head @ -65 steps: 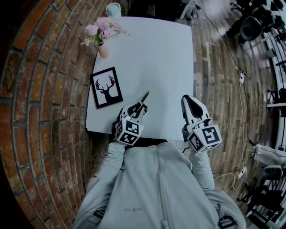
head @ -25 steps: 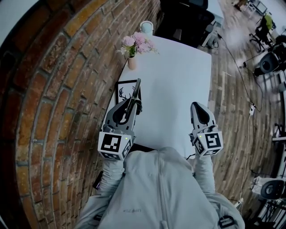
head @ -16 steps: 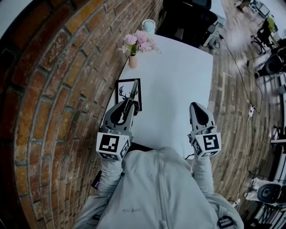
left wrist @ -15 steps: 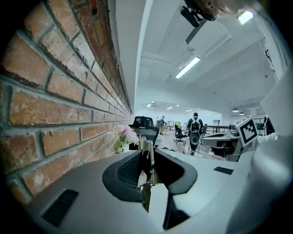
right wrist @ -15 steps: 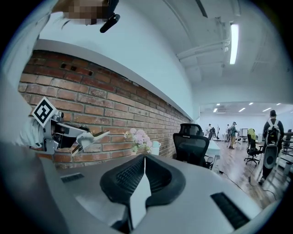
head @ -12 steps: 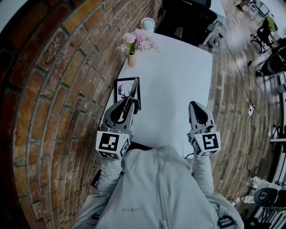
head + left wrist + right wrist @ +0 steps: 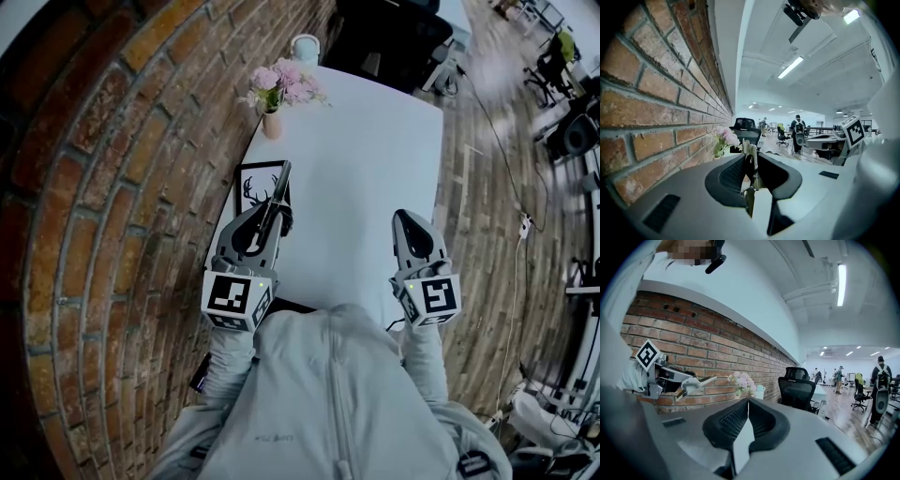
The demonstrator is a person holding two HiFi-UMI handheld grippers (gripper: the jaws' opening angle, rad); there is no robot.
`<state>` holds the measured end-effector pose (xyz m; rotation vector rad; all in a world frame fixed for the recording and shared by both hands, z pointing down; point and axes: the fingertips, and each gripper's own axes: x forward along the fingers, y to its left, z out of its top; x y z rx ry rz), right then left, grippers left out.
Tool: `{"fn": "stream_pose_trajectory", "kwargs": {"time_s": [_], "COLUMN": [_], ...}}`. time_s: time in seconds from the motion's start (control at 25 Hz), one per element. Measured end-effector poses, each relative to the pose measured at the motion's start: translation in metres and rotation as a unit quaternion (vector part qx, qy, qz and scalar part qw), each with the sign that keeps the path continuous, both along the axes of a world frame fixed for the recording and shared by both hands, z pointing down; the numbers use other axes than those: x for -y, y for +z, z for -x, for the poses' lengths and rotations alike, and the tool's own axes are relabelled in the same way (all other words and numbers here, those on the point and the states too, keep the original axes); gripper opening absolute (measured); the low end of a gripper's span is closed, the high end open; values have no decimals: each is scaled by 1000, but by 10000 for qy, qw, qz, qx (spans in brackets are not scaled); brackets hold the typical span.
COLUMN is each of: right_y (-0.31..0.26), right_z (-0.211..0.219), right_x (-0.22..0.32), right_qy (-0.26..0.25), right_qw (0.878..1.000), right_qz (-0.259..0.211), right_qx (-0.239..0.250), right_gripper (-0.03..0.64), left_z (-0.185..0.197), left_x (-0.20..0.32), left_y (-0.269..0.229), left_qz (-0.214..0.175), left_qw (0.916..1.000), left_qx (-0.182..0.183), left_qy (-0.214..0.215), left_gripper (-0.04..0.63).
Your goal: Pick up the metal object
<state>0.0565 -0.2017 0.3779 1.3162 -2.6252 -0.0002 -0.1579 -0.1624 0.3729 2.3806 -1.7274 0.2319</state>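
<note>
Over the near left corner of the white rectangular counter, left claw is up in the air, jaws narrow and clamped on the slim silver metal object. The metal object pokes forward past the claw tips, clear of the counter, its end overlapping the black-framed deer picture in head view. Right claw hangs over the near right edge, jaws pressed together, nothing in them. Picture lies flat at the counter's left edge beside the red brick wall. Small vase of pink flowers farther along the same edge, pale mug at the far left corner
</note>
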Motion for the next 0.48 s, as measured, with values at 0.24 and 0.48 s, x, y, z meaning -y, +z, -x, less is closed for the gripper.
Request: {"fn": "stream_pose_trajectory", "kwargs": {"time_s": [0.24,0.48], "right_y": [-1,0], "right_z": [0,-3], "right_x": [1,0], "right_qy": [49,86], "right_qw": [10000,9999], "right_qz": [40,87], "right_qx": [35,-10], "right_gripper": [25,23], "left_z": [-5,-12], "left_x": [4,6], "left_y": [1,1], "left_qz": [10,6], "left_qw": [10000,9999], "left_qx": [56,76], "left_qy": [37,98], "left_gripper": [101,101]}}
